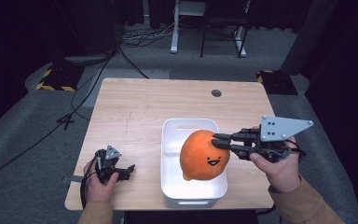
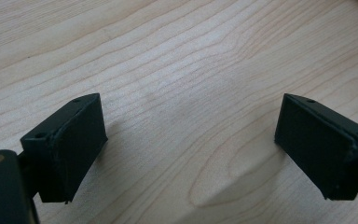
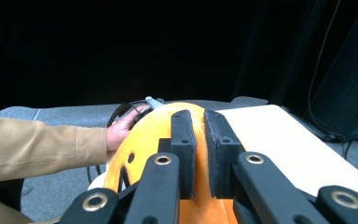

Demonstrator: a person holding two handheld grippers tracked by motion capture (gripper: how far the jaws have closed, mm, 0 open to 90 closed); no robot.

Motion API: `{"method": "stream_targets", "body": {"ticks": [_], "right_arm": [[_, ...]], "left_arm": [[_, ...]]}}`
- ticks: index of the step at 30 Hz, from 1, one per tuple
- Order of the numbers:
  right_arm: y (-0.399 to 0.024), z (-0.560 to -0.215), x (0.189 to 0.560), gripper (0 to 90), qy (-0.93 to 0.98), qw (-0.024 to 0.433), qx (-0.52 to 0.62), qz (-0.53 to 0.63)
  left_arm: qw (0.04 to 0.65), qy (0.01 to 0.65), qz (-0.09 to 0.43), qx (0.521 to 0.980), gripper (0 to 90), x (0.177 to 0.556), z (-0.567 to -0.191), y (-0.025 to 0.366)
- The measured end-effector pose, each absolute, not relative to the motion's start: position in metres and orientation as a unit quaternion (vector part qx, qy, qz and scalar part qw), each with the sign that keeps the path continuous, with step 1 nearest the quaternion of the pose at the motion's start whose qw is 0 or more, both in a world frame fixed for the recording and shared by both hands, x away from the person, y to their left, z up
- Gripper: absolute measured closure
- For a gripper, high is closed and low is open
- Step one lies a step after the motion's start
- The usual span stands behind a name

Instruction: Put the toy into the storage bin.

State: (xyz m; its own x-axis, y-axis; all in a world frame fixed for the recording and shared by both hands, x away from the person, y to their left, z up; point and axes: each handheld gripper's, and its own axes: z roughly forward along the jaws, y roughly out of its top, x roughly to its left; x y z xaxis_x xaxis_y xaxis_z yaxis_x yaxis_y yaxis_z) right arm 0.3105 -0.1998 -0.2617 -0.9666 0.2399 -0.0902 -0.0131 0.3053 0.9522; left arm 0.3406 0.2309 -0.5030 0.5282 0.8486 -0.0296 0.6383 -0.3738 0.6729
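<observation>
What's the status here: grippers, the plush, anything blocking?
Right gripper shut on orange plush, plush over white bin. Left gripper open, empty, low on table. Nothing in the way.

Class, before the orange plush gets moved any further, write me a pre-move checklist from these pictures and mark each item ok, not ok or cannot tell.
1. Right gripper pinches the orange plush: ok, jaws closed on a fold of it.
2. Plush is over the white bin: ok.
3. Plush is lifted off the bin floor: cannot tell.
4. Left gripper is clear of the bin: ok, open, empty, over bare table.
5. Grip will hold: cannot tell.
</observation>
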Motion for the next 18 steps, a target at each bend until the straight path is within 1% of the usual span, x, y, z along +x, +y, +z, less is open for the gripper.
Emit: {"method": "stream_targets", "body": {"ticks": [8, 18], "right_arm": [[-0.189, -0.282, 0.307, 83.3, 0.810, 0.086, 0.073, 0.575], [-0.188, -0.299, 0.299, 83.2, 0.819, 0.076, 0.074, 0.563]], "left_arm": [[0.322, 0.458, 0.164, 0.812, 9.1, 0.341, -0.503, 0.231], [0.322, 0.458, 0.163, 0.813, 9.1, 0.341, -0.503, 0.231]]}}
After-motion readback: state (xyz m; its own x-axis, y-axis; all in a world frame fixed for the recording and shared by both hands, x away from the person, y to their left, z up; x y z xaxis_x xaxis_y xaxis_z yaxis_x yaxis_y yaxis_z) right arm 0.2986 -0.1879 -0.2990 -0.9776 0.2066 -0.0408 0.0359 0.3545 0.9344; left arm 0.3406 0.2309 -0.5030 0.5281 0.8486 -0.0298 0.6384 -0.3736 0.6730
